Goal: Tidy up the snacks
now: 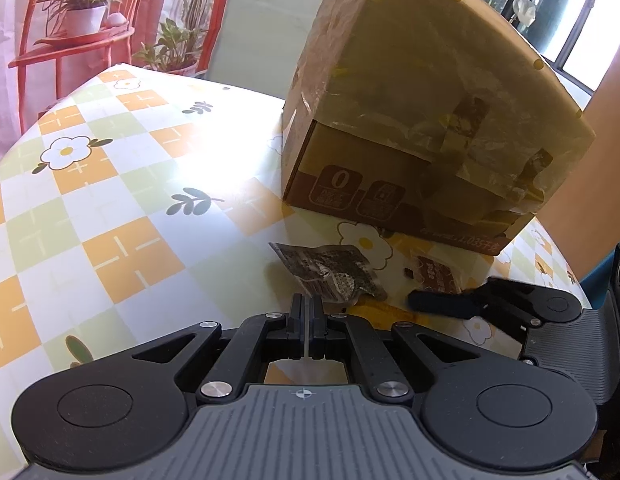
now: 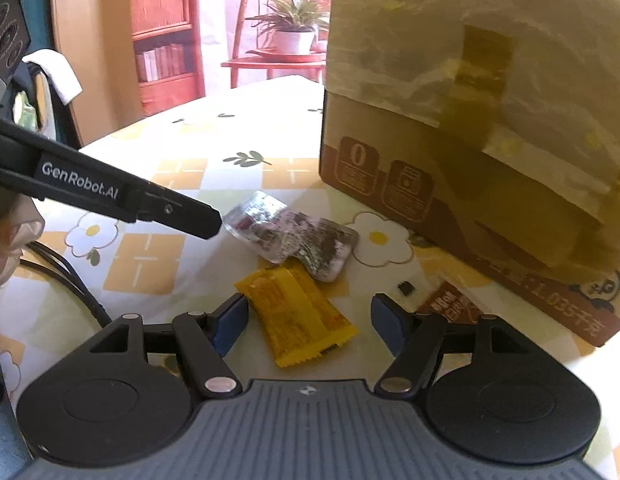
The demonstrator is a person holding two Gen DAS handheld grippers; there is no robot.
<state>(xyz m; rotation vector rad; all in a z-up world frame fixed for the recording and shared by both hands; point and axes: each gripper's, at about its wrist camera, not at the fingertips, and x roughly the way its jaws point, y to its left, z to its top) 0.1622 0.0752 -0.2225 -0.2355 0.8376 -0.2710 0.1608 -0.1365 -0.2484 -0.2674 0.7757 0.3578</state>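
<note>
A silvery dark snack packet (image 1: pixel 330 272) (image 2: pixel 294 236) lies on the table in front of a large cardboard box (image 1: pixel 422 120) (image 2: pixel 490 140). My left gripper (image 1: pixel 307 304) (image 2: pixel 214 224) is shut and empty, its tip just short of the packet's near edge. A yellow snack packet (image 2: pixel 298 316) lies between the open jaws of my right gripper (image 2: pixel 310 320) (image 1: pixel 418 302), which hovers low over it without holding it. A brown snack packet (image 1: pixel 436 276) (image 2: pixel 450 304) lies by the box's base.
The table (image 1: pixel 110 208) has a checked floral cloth. The box fills the right and far side. Red plant stands with potted plants (image 1: pixel 82 12) (image 2: pixel 294 28) stand beyond the table. A black cable (image 2: pixel 70 280) runs at the left.
</note>
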